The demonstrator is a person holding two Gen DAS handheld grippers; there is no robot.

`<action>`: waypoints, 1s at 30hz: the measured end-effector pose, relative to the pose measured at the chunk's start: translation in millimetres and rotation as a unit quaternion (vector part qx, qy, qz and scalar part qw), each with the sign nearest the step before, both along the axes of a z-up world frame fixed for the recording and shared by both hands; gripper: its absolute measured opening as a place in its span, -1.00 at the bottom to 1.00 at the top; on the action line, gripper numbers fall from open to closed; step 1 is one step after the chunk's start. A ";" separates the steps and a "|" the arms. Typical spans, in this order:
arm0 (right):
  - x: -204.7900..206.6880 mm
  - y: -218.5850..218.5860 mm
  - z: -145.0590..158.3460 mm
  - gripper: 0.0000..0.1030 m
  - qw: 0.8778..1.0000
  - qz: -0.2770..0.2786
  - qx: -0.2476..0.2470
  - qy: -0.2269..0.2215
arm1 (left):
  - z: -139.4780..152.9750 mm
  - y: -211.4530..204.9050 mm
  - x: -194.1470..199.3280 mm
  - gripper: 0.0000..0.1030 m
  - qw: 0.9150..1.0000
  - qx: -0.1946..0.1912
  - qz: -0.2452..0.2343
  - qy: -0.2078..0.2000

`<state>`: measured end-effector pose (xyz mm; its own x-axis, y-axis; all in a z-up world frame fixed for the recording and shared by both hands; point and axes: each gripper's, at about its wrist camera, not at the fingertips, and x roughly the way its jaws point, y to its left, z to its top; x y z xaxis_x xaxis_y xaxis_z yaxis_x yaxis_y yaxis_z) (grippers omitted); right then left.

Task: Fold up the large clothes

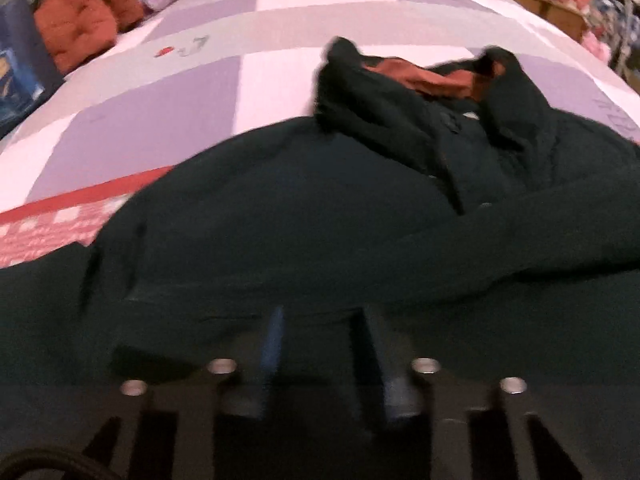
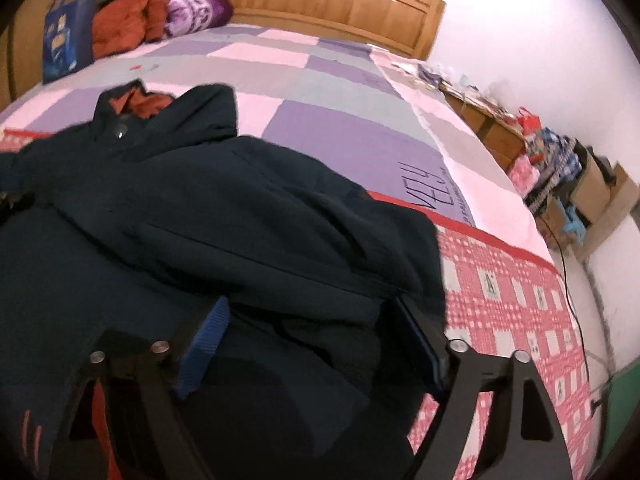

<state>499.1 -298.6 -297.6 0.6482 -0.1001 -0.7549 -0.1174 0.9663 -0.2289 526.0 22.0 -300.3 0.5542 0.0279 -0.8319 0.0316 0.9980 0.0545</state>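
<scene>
One dark jacket (image 1: 304,220) with orange lining lies on one bed (image 1: 168,120), spread toward its foot edge. One checked purple and pink quilt (image 2: 340,120) covers the bed, and one red-patterned cover (image 2: 508,300) lies along the foot edge. At the head-end corner sit one orange padded cushion (image 2: 128,28), one purple pillow (image 2: 198,10) and one blue bag (image 2: 66,40). One wooden headboard (image 2: 320,4) stands behind them. Two grippers are in view, one per camera, each with two fingers.

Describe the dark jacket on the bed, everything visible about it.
The dark jacket looks navy to greenish-black, of soft matte fabric, with a rust-orange lining showing at its raised collar and a snap button below it. It lies rumpled on the patchwork bedspread, collar toward the headboard. Both grippers sit over its near edge; contact is unclear.
</scene>
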 end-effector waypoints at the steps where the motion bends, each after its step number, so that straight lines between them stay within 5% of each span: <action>1: -4.0 -4.4 0.4 0.60 1.000 -0.014 -0.004 -0.005 | 2.1 11.9 -4.0 -0.29 1.000 -0.002 0.023 -0.014; 4: -9.6 -33.9 -6.6 0.61 0.998 -0.062 0.027 0.003 | -12.0 29.9 -8.9 -0.28 0.998 -0.036 0.047 -0.010; 6: -3.7 -46.0 -18.3 0.61 0.995 -0.068 0.071 0.032 | -15.9 16.6 -7.5 -0.27 1.000 0.007 0.024 -0.016; 14: -5.8 -34.6 -14.4 0.61 0.997 -0.061 0.029 0.024 | 1.0 27.7 -14.7 -0.19 1.000 -0.013 0.019 -0.016; 15: -9.4 -31.1 -10.3 0.61 0.998 -0.058 0.014 0.018 | 4.2 28.7 -18.8 -0.08 1.000 -0.009 0.012 -0.022; 17: -18.1 -25.4 -1.9 0.61 0.999 -0.052 -0.010 0.005 | 11.0 28.1 -27.2 0.50 0.999 -0.001 -0.001 -0.040; 18: -25.3 -21.4 4.4 0.61 0.999 -0.046 -0.019 -0.008 | 15.6 26.2 -34.1 0.99 0.999 0.006 -0.003 -0.049; 22: -50.0 -0.6 20.7 0.64 0.999 -0.010 -0.017 -0.030 | 24.9 7.5 -49.2 1.00 0.997 0.004 -0.027 -0.070; 25: -58.9 26.8 19.3 0.64 1.000 0.018 -0.010 -0.022 | 13.3 -7.1 -45.3 1.00 0.998 0.012 -0.034 -0.046; 30: -54.8 17.9 4.1 0.64 1.000 0.004 0.016 0.006 | -21.1 33.8 -29.9 1.00 0.999 -0.009 0.039 0.013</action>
